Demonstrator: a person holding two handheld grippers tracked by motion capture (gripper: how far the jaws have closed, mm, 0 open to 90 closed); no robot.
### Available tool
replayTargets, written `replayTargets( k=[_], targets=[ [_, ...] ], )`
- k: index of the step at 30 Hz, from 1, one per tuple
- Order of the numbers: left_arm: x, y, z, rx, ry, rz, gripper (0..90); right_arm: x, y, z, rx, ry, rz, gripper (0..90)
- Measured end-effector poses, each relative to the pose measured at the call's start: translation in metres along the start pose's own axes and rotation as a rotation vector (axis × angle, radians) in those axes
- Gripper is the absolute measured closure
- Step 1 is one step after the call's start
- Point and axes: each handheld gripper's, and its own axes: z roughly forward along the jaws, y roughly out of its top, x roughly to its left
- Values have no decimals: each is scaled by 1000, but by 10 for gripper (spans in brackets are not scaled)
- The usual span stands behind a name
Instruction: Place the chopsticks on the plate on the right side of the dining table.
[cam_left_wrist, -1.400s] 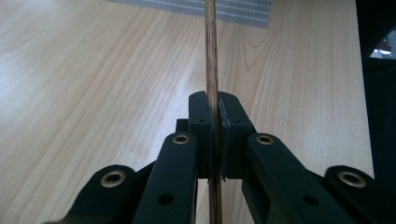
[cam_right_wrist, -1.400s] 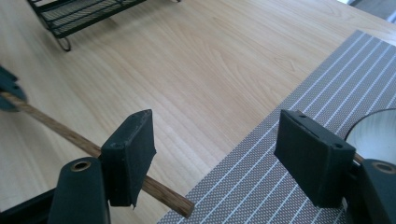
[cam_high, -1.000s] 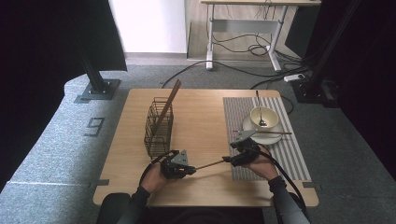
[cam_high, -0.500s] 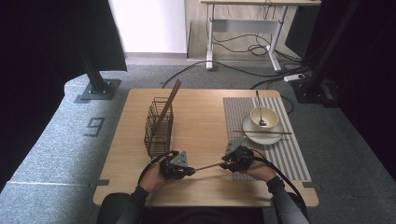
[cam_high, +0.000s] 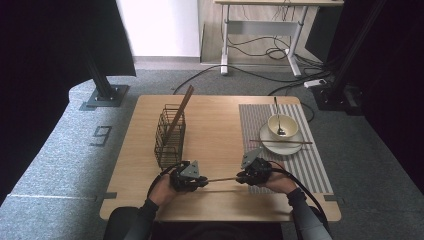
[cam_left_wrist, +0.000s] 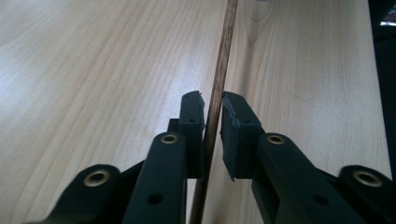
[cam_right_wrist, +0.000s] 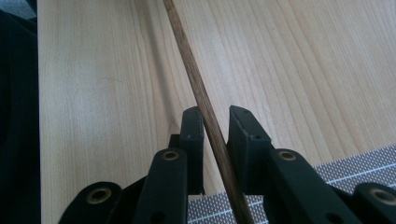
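A handover is underway: the left gripper (cam_high: 189, 177) and right gripper (cam_high: 254, 173) are both holding one wooden chopstick (cam_high: 222, 179) above the table's (cam_high: 215, 125) near edge. The right jaws have just been closing onto it; the left jaws, just opening, are loosening yet touching it. Next, probably, the left releases fully.

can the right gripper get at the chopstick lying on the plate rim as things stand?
Probably not yet: the right gripper, its jaws just closing, has another chopstick between them. The plate's chopstick lies uncovered just beyond.
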Motion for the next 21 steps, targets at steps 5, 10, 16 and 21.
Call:
replayTargets(
  k=[5,10,16,21],
  targets=[
    [1,-1,-1,-15,35,-23,690,0,-1,-1,-16,24,1,789],
    [2,-1,-2,-32,73,-35,588,1,0,-3,-36,45,-10,821],
    [3,-1,-3,-58,117,-75,460,2,1,-7,-66,48,-8,837],
    [5,-1,-4,-74,159,-113,316,-1,-1,-11,-69,24,9,837]
  ],
)
